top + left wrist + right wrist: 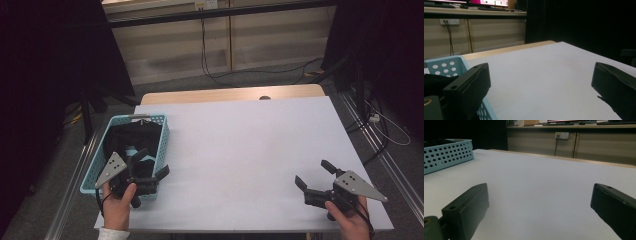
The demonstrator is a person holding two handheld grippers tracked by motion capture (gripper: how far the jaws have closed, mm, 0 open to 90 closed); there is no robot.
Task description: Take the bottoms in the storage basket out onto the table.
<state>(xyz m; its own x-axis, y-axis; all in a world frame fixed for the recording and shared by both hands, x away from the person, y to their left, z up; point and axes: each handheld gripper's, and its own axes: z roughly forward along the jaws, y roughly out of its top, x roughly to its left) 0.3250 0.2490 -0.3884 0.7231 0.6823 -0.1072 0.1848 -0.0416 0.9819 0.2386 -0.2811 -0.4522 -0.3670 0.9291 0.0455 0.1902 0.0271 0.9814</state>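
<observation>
Hovering at the basket (163, 136), nothing lifted yet: left gripper (152, 164) at its near corner, jaws spread wide and empty.

Landmark is the light-blue perforated basket at the left edge of the white table (250, 150). A dark cloth (131, 137), apparently black fabric, lies heaped inside the basket and looks undisturbed. In the left gripper view one jaw sits over the basket's rim, the other over bare table beside the basket. Right gripper (314, 176) is well apart from the basket, at the opposite near corner of the table, jaws likewise wide apart and holding nothing; it points back toward the basket. Judgement: work is at its very start. Reach is partly made; the grasp on the cloth, the lift out of the basket, and whatever is done with it on the table all remain.
</observation>
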